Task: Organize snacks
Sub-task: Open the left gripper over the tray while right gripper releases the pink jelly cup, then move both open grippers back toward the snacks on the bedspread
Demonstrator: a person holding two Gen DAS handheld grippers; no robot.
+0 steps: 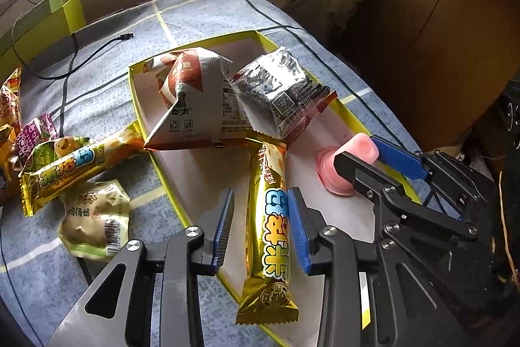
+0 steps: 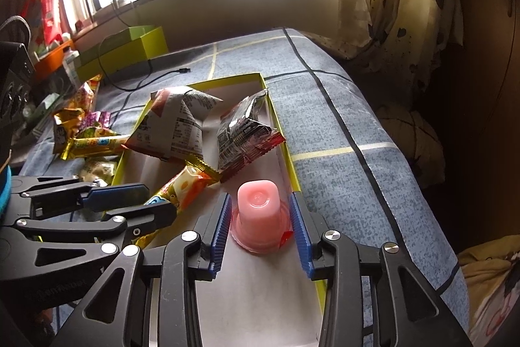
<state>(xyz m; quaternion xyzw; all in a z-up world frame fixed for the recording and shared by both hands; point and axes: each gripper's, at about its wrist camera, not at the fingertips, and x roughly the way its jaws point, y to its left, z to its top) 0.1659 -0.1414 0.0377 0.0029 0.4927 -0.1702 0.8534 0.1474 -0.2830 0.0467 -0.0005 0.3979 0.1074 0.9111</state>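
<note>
A shallow yellow-rimmed tray [image 1: 195,47] [image 2: 227,79] lies on the blue cloth. In it are a white triangular snack bag [image 1: 195,100] [image 2: 175,126], a silver-black packet [image 1: 279,90] [image 2: 240,129], a gold snack bar [image 1: 269,226] [image 2: 182,187] and an upside-down pink jelly cup [image 1: 331,171] [image 2: 258,213]. My left gripper [image 1: 261,233] [image 2: 152,200] is open, its fingers on either side of the gold bar with gaps. My right gripper [image 2: 261,226] [image 1: 357,152] is open, straddling the jelly cup with gaps.
Left of the tray lie another gold bar [image 1: 74,165] [image 2: 97,145], a pale green packet [image 1: 94,217], a purple packet [image 1: 32,135] and other wrappers. A black cable [image 1: 65,54] crosses the cloth. A green box [image 1: 42,21] [image 2: 130,47] stands at the back. The cloth edge drops off right.
</note>
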